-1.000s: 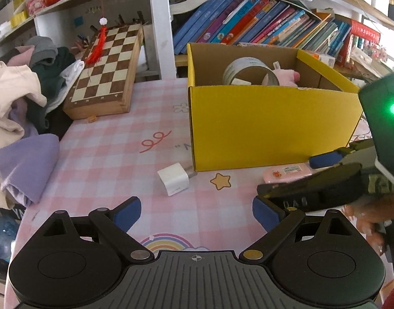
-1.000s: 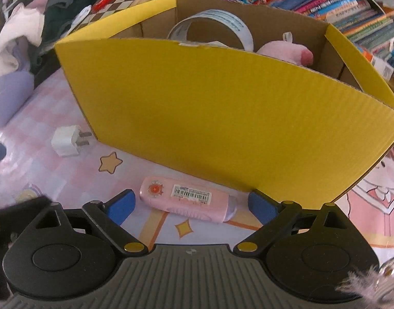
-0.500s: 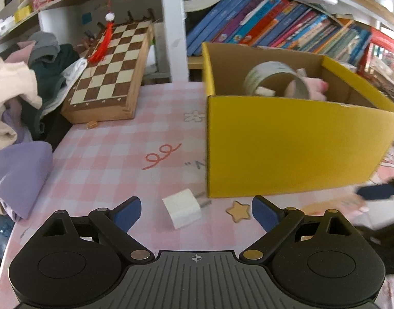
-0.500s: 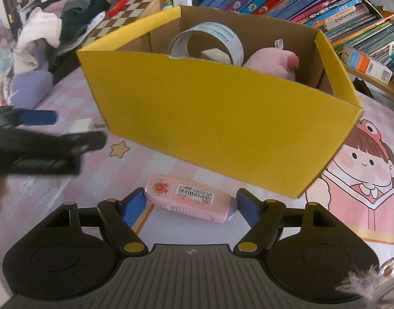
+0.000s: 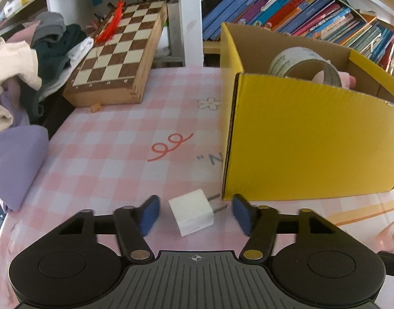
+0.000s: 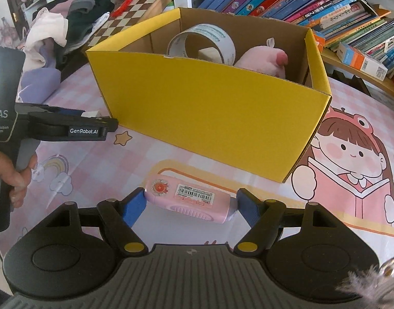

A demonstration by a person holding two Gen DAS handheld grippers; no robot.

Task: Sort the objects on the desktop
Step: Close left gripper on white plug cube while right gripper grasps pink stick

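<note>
A white charger plug (image 5: 191, 212) lies on the pink checked mat just in front of the yellow cardboard box (image 5: 307, 141). My left gripper (image 5: 195, 215) is open around it, with a gap on each side. In the right wrist view a pink plastic dispenser with a barcode label (image 6: 189, 200) sits crosswise between the blue pads, which touch both of its ends. My right gripper (image 6: 190, 206) is shut on it, a short way from the yellow box (image 6: 209, 108). The box holds a tape roll (image 6: 202, 38) and a pink plush (image 6: 261, 61).
A chessboard (image 5: 114, 59) leans at the back left, next to a heap of clothes (image 5: 21, 72) and a purple cushion (image 5: 14, 159). Books (image 5: 300, 13) fill the shelf behind the box. A hand (image 6: 16, 177) holds the left gripper (image 6: 68, 126) at the left of the right wrist view.
My left gripper came forward over the charger and its fingers narrowed around it. The right fingers closed onto the pink dispenser, which now sits farther from the box.
</note>
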